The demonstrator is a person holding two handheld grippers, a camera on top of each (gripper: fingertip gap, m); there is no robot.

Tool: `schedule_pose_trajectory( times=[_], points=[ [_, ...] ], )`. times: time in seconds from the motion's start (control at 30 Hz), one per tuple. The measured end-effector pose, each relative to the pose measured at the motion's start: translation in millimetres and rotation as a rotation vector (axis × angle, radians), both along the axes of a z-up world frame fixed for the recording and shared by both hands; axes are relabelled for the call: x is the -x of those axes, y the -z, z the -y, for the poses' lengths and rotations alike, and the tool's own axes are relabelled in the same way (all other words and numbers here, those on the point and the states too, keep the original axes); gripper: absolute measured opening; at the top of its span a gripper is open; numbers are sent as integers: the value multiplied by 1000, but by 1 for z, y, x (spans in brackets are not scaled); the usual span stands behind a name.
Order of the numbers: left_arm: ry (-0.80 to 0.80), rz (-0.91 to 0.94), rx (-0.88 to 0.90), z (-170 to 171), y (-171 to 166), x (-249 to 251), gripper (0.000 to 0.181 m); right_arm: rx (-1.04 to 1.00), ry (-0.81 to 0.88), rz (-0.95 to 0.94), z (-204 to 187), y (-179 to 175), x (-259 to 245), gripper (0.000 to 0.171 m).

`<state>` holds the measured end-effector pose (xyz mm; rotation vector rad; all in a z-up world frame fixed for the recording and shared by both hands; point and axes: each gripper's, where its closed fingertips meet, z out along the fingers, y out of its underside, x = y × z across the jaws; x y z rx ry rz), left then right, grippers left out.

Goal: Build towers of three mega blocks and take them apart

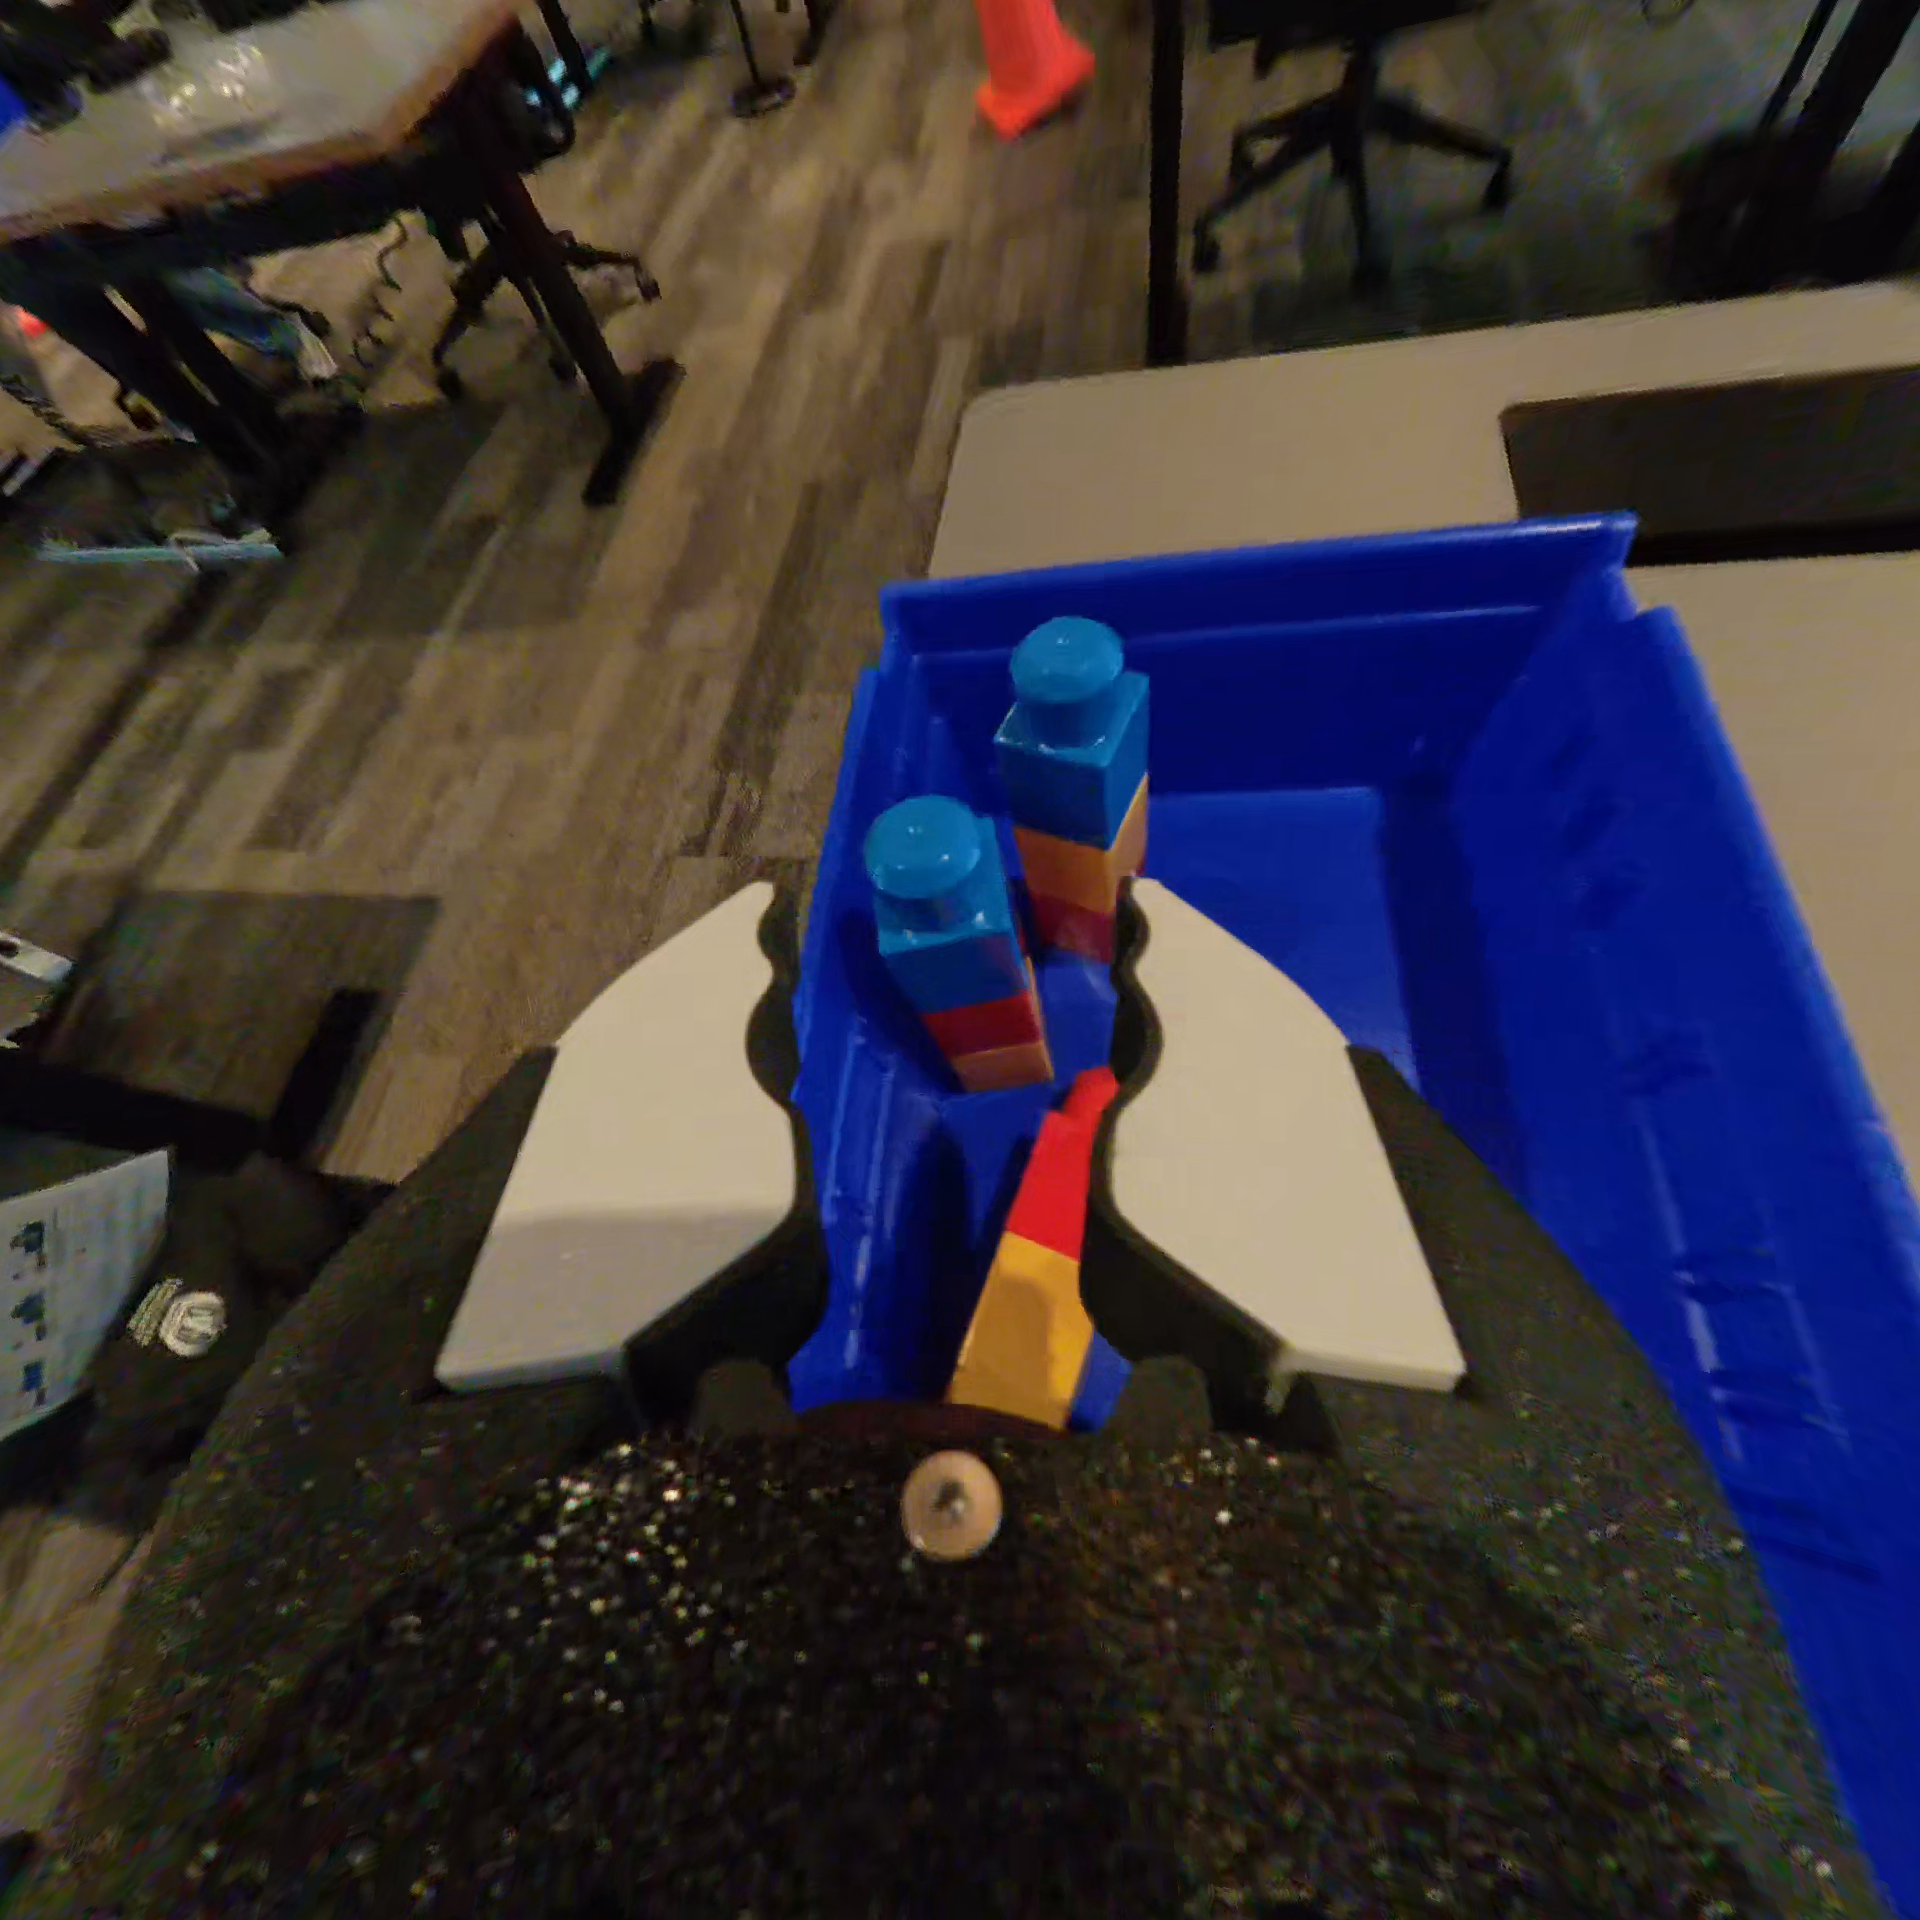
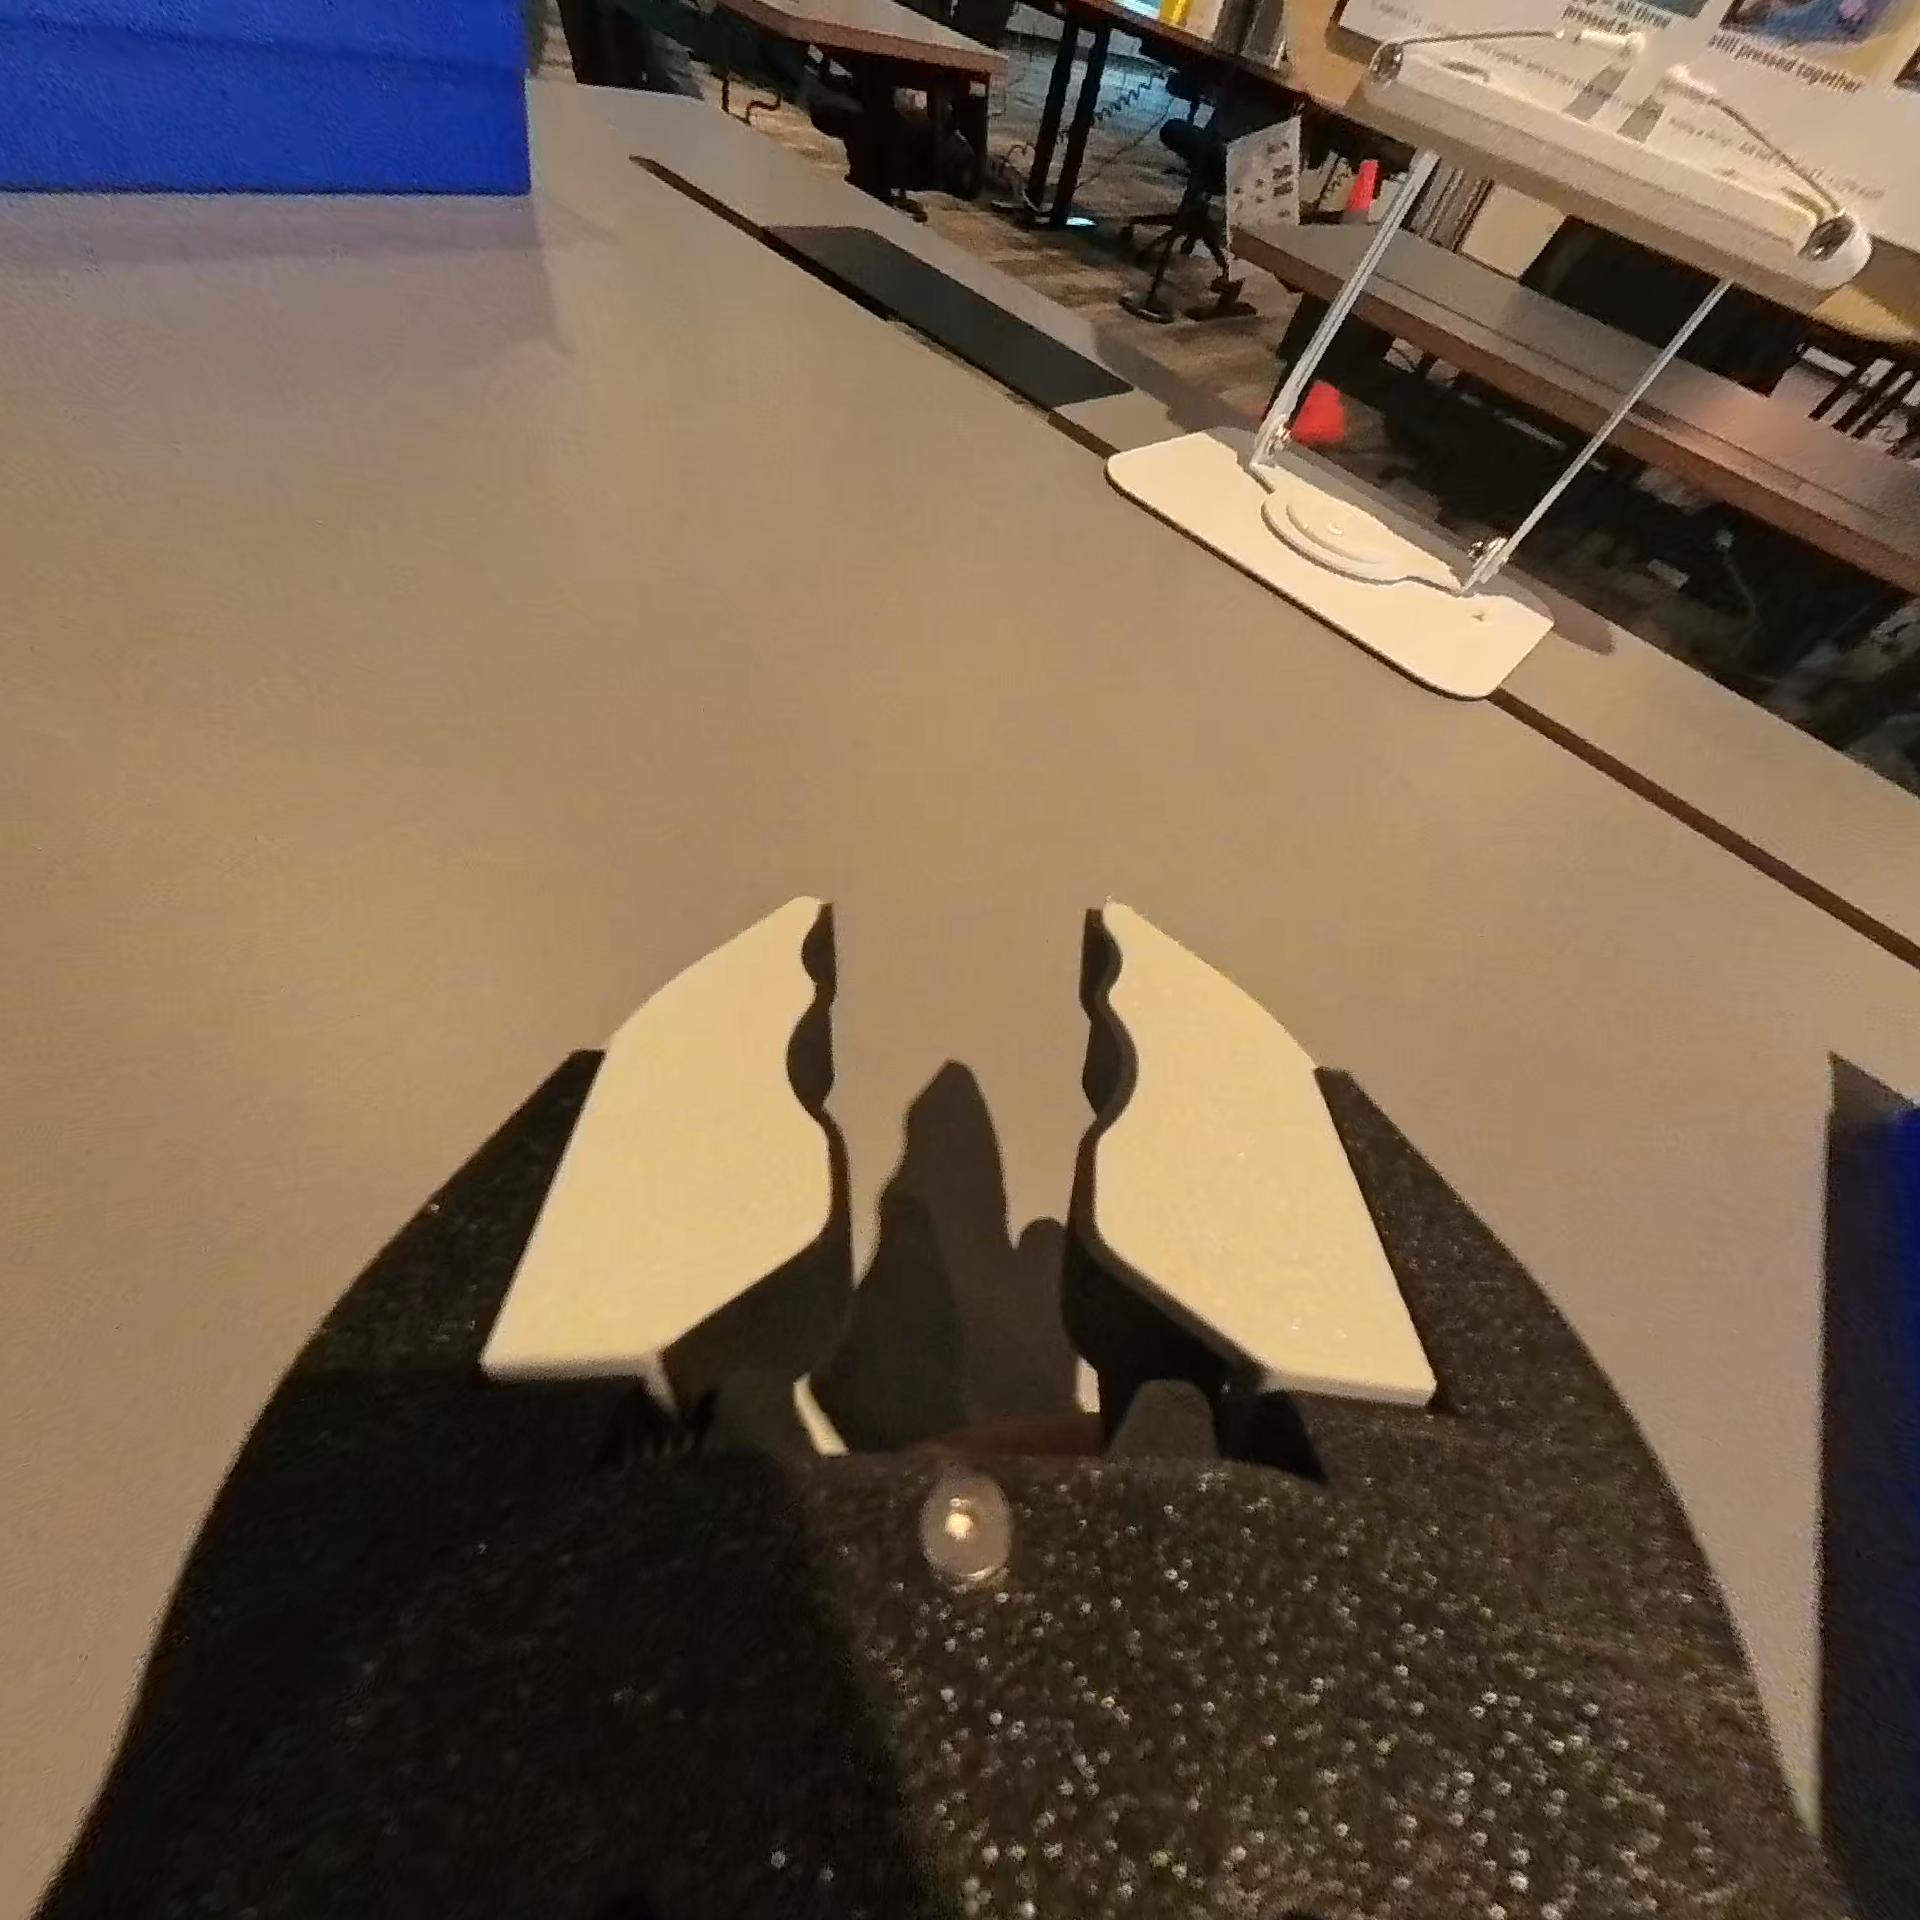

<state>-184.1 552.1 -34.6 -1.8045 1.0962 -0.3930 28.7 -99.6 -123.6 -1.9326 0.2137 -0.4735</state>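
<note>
Hanging over the blue bin (image 1: pixel 1558 935), your left claw (image 1: pixel 951 935) is spread wide. Two block towers (image 1: pixel 961 956) are standing inside at the frame's middle. Your right claw (image 2: pixel 956 920) is spread over the table (image 2: pixel 416 623).

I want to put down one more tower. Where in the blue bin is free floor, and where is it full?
The blue bin has bare floor on its right half, between the far tower and the right wall. The left side is crowded: near tower, far tower, and the red-and-yellow stack under the left gripper.
</note>
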Motion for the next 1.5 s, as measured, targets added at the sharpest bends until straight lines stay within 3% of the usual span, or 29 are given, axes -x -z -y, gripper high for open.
schedule_pose_trajectory(
  times=[0.13, 0.27, 0.4, 0.47, 0.6, 0.73, 0.83, 0.97, 1.1, 1.2, 1.33, 1.5],
  points=[
    [28, 10, -6, -9, 2, -18, 56, -3, -11, -28, -4, 1, 0, 46],
    [-5, -123, -25, -26, 27, -25, 55, 16, -21, -13, -8, 3, 3, 45],
    [-37, -275, -81, -36, 52, -22, 44, 32, -26, 7, -9, 4, 5, 45],
    [-46, -273, -134, -39, 52, -22, 45, 38, -30, 8, -9, 5, 6, 45],
    [-50, -260, -154, -33, 46, -22, 43, 19, -34, 2, -9, 3, 7, 45],
    [-91, -113, -277, -12, -13, -24, 40, -26, -33, -21, -7, -2, 7, 45],
    [12, 94, -351, 52, -79, -44, 38, -63, -44, -33, -11, -7, 11, 46],
    [365, 396, -248, 207, -122, -91, 37, -86, -64, 41, -20, -17, 21, 47],
    [770, 673, 28, 377, -97, -134, 37, -120, -77, 136, -28, -29, 35, 49],
    [957, 828, 187, 471, -60, -155, 37, -128, -62, 224, -25, -35, 38, 51],
    [1028, 804, 367, 537, -10, -178, 37, -89, -7, 323, -17, -34, 28, 54],
    [1200, 721, 341, 583, 7, -176, 37, -15, 0, 346, -20, -24, 23, 59]
  ],
)
